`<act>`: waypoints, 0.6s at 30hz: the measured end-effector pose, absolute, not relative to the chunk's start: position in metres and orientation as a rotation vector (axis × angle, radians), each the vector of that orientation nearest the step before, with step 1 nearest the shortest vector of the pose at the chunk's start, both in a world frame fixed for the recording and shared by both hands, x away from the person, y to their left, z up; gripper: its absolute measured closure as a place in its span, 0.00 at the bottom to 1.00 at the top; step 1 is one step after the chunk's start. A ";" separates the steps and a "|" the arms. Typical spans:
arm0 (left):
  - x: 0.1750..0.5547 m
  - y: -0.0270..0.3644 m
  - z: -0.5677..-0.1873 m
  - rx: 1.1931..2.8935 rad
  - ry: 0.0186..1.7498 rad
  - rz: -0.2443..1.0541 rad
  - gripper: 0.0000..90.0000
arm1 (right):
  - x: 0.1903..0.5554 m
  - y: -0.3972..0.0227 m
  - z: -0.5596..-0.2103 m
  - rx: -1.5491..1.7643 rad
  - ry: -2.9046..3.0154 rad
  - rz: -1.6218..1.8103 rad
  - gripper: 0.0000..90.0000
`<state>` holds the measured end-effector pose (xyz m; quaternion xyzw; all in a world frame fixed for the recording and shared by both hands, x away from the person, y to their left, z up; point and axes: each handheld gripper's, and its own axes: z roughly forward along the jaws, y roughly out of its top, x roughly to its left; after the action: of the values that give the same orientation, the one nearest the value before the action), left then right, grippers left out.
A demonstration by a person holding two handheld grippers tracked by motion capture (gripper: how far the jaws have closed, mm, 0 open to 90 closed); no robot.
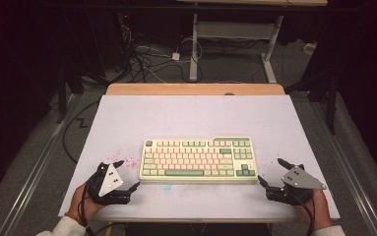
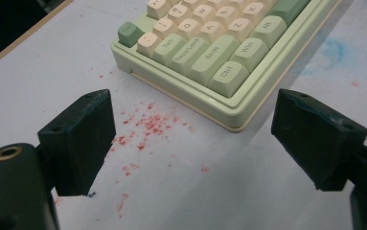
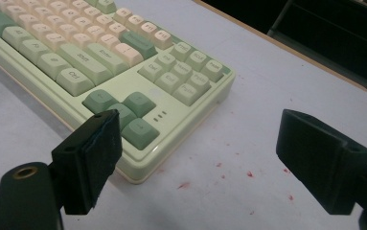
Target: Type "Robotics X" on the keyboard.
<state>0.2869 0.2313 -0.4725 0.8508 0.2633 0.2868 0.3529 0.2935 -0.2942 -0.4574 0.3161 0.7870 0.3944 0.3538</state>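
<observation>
Black jaws of both the left claw [image 1: 126, 173] and right claw [image 1: 270, 172] spread wide, empty, flanking the keyboard [image 1: 199, 159].

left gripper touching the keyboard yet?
No. In the left gripper view the left gripper is open over bare table, with a gap to the keyboard corner.

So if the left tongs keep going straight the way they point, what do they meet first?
Probably the near left corner of the pale green and cream keyboard; the open left tongs aim over red-speckled white table toward it.
</observation>
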 end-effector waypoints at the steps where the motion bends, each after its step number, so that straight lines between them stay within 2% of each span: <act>1: 0.287 0.231 -0.473 2.201 0.681 0.742 0.16 | 0.293 -0.294 -0.458 0.816 2.036 1.018 0.18; 18: 0.288 0.230 -0.473 2.212 0.675 0.737 0.16 | 0.293 -0.293 -0.458 0.816 2.040 1.016 0.18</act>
<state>0.2877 0.2297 -0.4728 0.8539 0.2604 0.2844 0.3496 0.2933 -0.2932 -0.4579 0.3154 0.7885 0.3928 0.3527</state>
